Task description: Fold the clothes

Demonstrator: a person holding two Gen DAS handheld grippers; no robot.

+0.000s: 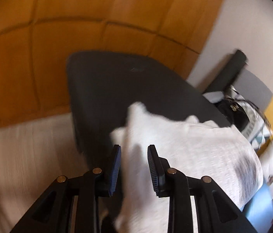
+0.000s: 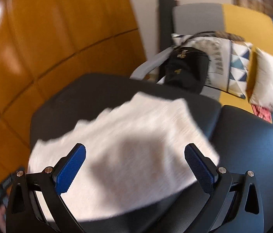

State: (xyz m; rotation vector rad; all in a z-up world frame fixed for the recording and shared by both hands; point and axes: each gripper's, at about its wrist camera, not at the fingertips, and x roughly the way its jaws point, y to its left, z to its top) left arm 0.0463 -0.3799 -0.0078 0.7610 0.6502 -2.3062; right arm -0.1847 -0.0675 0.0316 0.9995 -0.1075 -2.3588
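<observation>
Left hand-held gripper (image 1: 134, 153): jaws narrow, white cloth (image 1: 194, 147) runs up between the blue pads; blur hides whether they pinch it, cannot tell.
Right hand-held gripper (image 2: 135, 153): jaws spread wide, nothing between them, poised over the cloth.
White cloth: ribbed, partly folded, lying on the dark worktop (image 1: 101, 81), one edge hanging over the near side.
Behind: orange panelled wall (image 1: 39, 48).
Right side: armchair (image 2: 198, 13) carrying a black bag (image 2: 187, 66) and patterned cushions (image 2: 239, 68).
Obstruction: none between right jaws and cloth.
</observation>
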